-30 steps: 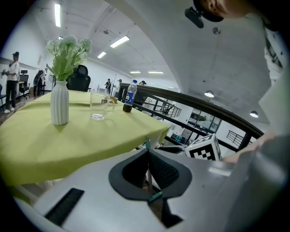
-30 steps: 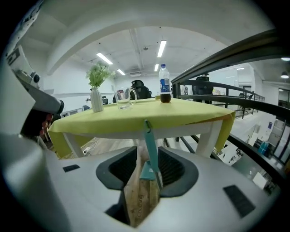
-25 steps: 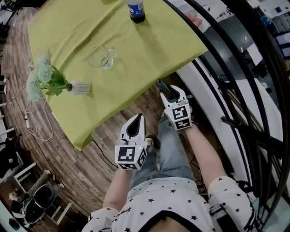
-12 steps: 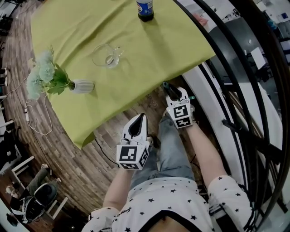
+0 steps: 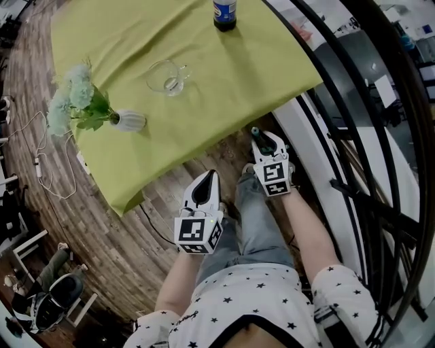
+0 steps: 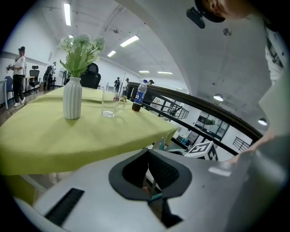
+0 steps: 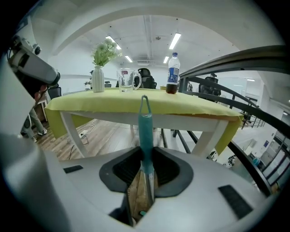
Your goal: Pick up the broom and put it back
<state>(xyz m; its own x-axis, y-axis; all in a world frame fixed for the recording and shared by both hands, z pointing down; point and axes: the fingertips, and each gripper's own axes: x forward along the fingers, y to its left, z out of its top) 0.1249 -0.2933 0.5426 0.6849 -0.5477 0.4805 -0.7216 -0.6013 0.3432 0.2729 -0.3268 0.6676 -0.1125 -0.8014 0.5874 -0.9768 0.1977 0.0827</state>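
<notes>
The broom shows only as a teal handle with a loop at its top, standing upright between the pads of my right gripper. Those jaws are closing and the pads lie against both sides of the handle. In the head view the right gripper sits beside the table's near corner, with the teal handle tip poking out past it. My left gripper hangs lower left over the wooden floor, shut with nothing held. In its own view the left gripper shows only a sliver of floor between the pads.
A table under a green cloth carries a white vase of flowers, a glass mug and a bottle. A black railing runs down the right side. A cable lies on the floor at left.
The right gripper's jaws have narrowed from wide open onto the teal handle. The left gripper has kept its place.
</notes>
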